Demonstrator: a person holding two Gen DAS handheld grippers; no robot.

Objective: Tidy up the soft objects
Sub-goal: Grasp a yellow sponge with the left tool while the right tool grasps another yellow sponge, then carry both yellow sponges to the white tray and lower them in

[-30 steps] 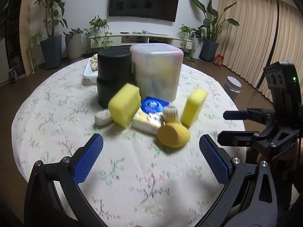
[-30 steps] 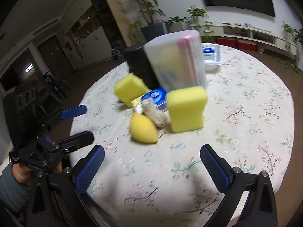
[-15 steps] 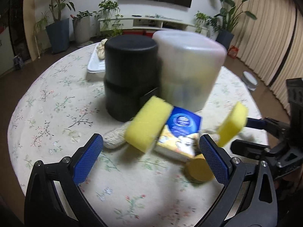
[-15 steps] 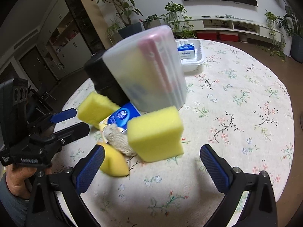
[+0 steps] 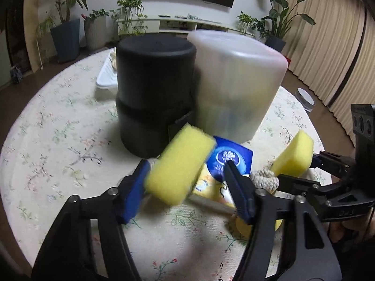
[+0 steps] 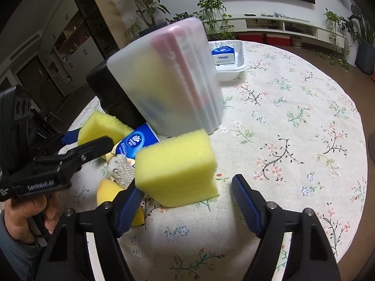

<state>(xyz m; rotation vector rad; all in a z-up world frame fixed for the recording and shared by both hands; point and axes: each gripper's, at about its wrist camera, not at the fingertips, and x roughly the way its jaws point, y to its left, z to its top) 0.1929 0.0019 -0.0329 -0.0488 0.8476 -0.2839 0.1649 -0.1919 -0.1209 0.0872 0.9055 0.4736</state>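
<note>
Closing left gripper (image 5: 187,182) jaws around a yellow sponge (image 5: 180,166), right gripper (image 6: 187,194) jaws narrowing around a second yellow sponge (image 6: 178,168), far pad still clear, both mid-tabletop (image 6: 293,121).

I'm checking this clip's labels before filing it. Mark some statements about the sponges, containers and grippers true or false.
1. Each gripper has a yellow sponge between its fingers. True: the left gripper brackets the left sponge, the right gripper the right sponge; both have just been closing.
2. The black container lies on its side. False: it stands upright beside the translucent container.
3. A blue tissue pack lies between the two sponges. True.
4. The white tray is empty. False: it holds a blue and white tissue pack.
5. The tablecloth is plain white. False: it has a floral print.
</note>
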